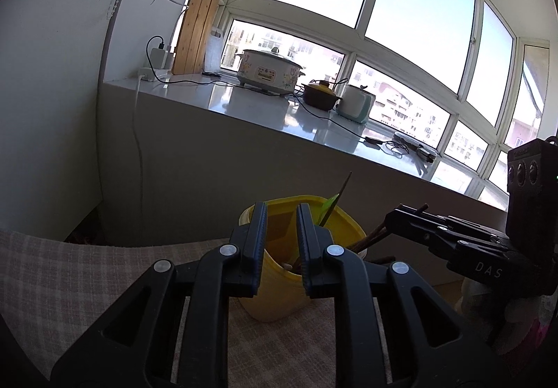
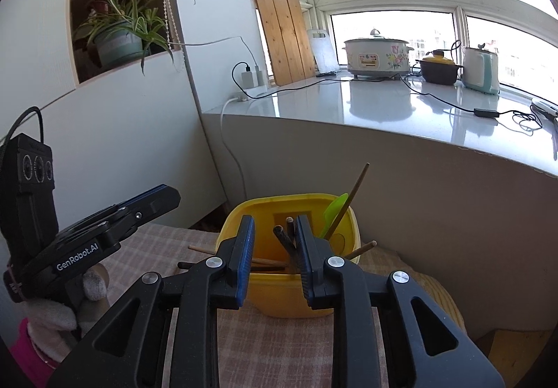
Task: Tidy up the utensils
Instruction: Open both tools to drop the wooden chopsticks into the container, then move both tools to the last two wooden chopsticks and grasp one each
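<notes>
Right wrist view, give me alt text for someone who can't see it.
A yellow container holding chopsticks and a green utensil stands on a checked cloth, framed by the open, empty right gripper. The left gripper reaches in from the left. Behind, a window counter holds a rice cooker.

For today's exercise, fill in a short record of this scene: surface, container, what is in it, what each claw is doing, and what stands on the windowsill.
surface: checked cloth
container: yellow tub, upright on the cloth
contents: dark chopsticks, a green utensil, a thin wooden stick
beside tub: a wooden stick lying at its left
left claw: open, nothing between its pads
right claw: open, in front of the tub, gripping nothing
windowsill: flowered cooker, brown pot, white and teal appliance
</notes>
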`<state>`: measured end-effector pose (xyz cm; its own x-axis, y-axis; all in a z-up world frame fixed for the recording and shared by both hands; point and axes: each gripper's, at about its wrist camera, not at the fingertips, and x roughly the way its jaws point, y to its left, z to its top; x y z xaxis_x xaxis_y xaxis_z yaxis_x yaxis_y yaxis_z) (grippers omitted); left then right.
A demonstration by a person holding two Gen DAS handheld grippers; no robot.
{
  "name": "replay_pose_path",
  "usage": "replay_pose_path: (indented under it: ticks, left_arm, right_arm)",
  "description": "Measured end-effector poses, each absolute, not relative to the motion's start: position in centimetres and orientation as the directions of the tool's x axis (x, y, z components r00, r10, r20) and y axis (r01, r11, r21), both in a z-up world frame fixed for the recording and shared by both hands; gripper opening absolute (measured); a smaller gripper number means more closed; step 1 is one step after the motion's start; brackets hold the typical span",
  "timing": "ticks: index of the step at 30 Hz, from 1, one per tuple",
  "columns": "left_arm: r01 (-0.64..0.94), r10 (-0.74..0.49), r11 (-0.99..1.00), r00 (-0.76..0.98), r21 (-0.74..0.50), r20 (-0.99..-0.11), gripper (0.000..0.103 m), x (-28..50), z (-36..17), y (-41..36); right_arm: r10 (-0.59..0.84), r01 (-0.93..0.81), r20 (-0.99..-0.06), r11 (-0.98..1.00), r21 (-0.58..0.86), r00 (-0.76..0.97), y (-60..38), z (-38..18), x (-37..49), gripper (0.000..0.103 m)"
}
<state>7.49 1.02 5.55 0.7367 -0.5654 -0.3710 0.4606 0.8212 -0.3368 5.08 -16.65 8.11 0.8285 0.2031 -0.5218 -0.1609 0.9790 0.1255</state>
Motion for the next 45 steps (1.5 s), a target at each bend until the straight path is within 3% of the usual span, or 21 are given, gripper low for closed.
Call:
replay_pose_path:
  ticks: [8, 11, 14, 18, 21, 32, 45]
  left_arm:
    - [0.386, -0.476, 0.879, 0.732, -0.280, -0.488, 0.015, 5.6, 3.0, 4.3]
    - [0.320, -0.421, 0.907, 0.728, -0.275, -0.541, 0.025, 5.4, 1.3, 6.6]
    - [0.246, -0.364, 0.930, 0.713, -0.273, -0.600, 0.025, 5.4, -0.6, 9.0]
    - [0.187, -0.309, 0.950, 0.679, -0.250, -0.666, 0.025, 5.2, -3.1, 10.9]
    - [0.183, -0.305, 0.952, 0.639, -0.246, -0.706, 0.025, 5.1, -4.6, 11.2]
    - [0.223, -0.293, 0.953, 0.528, -0.203, -0.797, 0.025, 6.1, -8.5, 8.7]
    - [0.238, -0.237, 0.962, 0.500, -0.131, -0.833, 0.024, 8.4, -10.7, 7.5]
  right_arm:
    - [0.241, -0.191, -0.528, 0.970, 0.147, 0.814, -16.3, 7.5, 2.7, 0.022]
    - [0.250, -0.207, -0.536, 0.968, 0.140, 0.807, -16.1, 7.1, 1.7, 0.022]
    - [0.259, -0.227, -0.555, 0.966, 0.126, 0.791, -15.7, 6.6, 1.3, 0.022]
    - [0.298, -0.269, -0.588, 0.953, 0.139, 0.752, -14.8, 5.4, 1.0, 0.033]
    - [0.332, -0.308, -0.608, 0.940, 0.148, 0.721, -13.5, 4.2, 0.8, 0.034]
    - [0.342, -0.383, -0.723, 0.916, 0.116, 0.600, -9.1, -1.3, 1.2, 0.034]
    - [0.353, -0.424, -0.763, 0.898, 0.115, 0.541, -7.4, -3.4, 2.4, 0.034]
